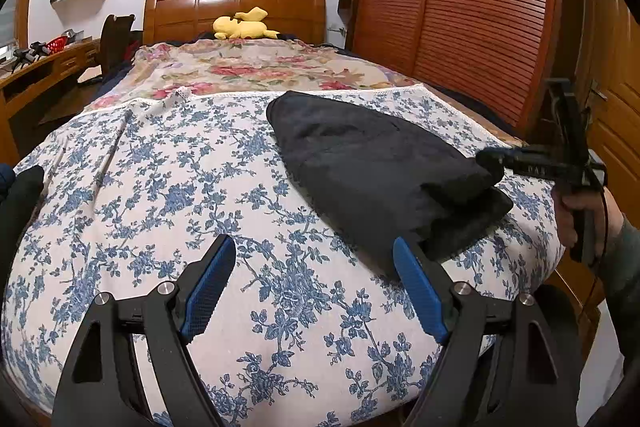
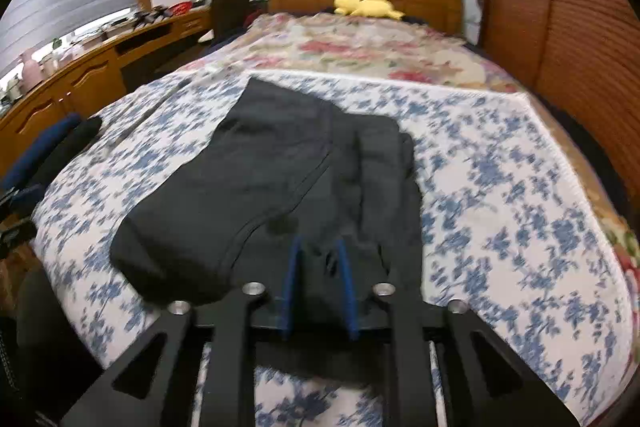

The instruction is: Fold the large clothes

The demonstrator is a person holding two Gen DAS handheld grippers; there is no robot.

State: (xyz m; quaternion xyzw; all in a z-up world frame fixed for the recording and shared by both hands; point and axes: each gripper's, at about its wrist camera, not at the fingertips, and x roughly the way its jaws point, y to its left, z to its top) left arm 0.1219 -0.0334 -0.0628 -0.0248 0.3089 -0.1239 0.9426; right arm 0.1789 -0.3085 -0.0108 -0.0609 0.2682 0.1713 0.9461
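Observation:
A dark, partly folded garment (image 1: 360, 163) (image 2: 260, 179) lies on the blue-flowered bedspread (image 1: 180, 187) (image 2: 500, 187). In the left wrist view my left gripper (image 1: 314, 243) hovers open over the bedspread with nothing between its blue pads (image 1: 210, 287). Its right finger sits at the garment's near edge. My right gripper (image 2: 318, 241) (image 1: 490, 163) is at the garment's near right corner. Its jaws stand narrow, with a fold of the dark cloth pinched between the blue pads (image 2: 294, 275). A hand (image 1: 576, 215) holds that gripper at the right edge.
A pink-flowered cover (image 1: 248, 67) lies beyond the bedspread. A yellow plush toy (image 1: 244, 27) (image 2: 368, 5) sits by the wooden headboard (image 1: 236, 7). A slatted wardrobe (image 1: 460, 19) runs along the right, and a wooden desk (image 2: 80, 79) along the left. A dark blue and black bundle (image 2: 60, 135) rests at the bed's left edge.

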